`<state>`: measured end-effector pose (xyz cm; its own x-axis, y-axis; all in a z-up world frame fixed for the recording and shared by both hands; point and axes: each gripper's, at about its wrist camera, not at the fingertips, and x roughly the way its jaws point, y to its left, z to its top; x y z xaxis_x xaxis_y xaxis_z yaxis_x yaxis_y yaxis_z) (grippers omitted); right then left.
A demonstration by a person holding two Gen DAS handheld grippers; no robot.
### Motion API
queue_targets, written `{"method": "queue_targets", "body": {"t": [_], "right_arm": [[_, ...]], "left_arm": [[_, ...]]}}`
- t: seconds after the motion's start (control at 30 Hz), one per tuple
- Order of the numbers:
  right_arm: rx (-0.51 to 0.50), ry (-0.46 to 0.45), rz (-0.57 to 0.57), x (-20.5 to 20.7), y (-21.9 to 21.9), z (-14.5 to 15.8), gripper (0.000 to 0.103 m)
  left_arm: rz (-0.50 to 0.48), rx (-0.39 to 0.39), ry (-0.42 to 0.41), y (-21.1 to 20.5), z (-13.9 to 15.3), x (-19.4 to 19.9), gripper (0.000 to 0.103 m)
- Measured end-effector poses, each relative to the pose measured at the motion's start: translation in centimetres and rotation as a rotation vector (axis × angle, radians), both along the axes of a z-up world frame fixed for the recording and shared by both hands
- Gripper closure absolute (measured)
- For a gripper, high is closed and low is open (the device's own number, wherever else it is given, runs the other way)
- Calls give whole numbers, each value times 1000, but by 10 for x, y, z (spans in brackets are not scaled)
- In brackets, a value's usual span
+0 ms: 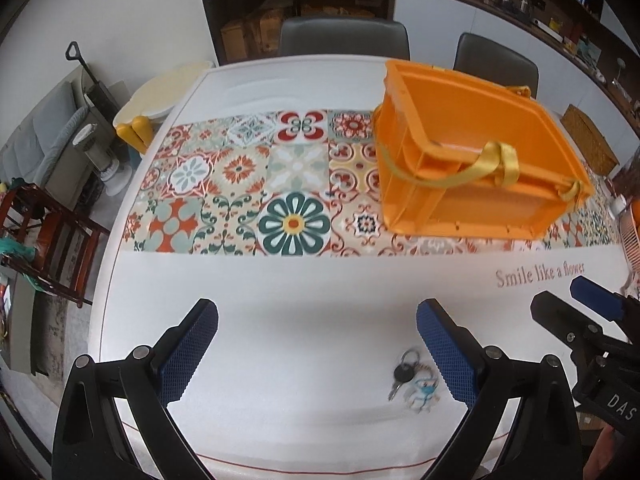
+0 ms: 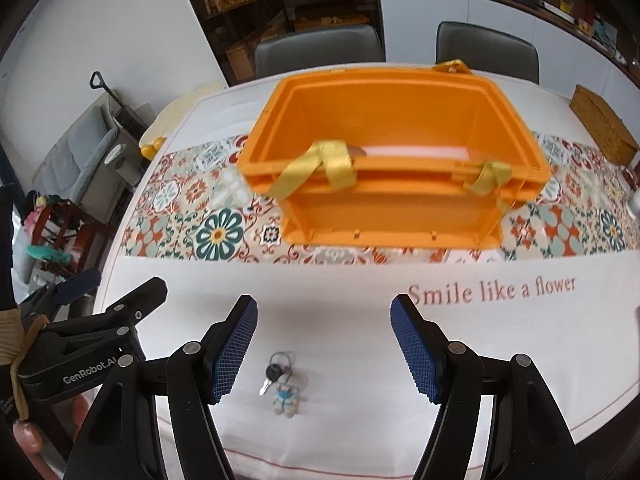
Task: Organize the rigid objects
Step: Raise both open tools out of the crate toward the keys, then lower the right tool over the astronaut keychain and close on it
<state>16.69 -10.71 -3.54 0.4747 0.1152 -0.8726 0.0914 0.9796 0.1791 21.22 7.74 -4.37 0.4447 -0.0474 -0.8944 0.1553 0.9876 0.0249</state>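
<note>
A set of keys with a small bear charm (image 1: 414,386) (image 2: 283,384) lies on the white tablecloth near the front edge. An orange plastic crate (image 1: 472,160) (image 2: 392,168) with yellow ribbon handles stands on the patterned runner behind it; something pale shows inside. My left gripper (image 1: 318,344) is open, its right finger just beside the keys. My right gripper (image 2: 324,344) is open too, with the keys lying below the gap, nearer its left finger. Each gripper shows at the edge of the other's view. Neither pair of pads touches anything.
A woven box (image 2: 604,128) sits at the table's far right. Two grey chairs (image 2: 320,52) stand behind the table, shelves beyond. A cream stool (image 1: 156,96) and red wooden chair (image 1: 52,240) are left of the table. A person's hand (image 2: 24,436) holds the left gripper.
</note>
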Motion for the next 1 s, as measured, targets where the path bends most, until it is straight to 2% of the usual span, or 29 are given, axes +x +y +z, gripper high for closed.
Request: {"method": "queue_targets", "body": {"t": [1.0], "right_arm": [[44, 213, 41, -14, 52, -79, 34]], "left_arm": [[-14, 38, 149, 34, -65, -17, 2]]}}
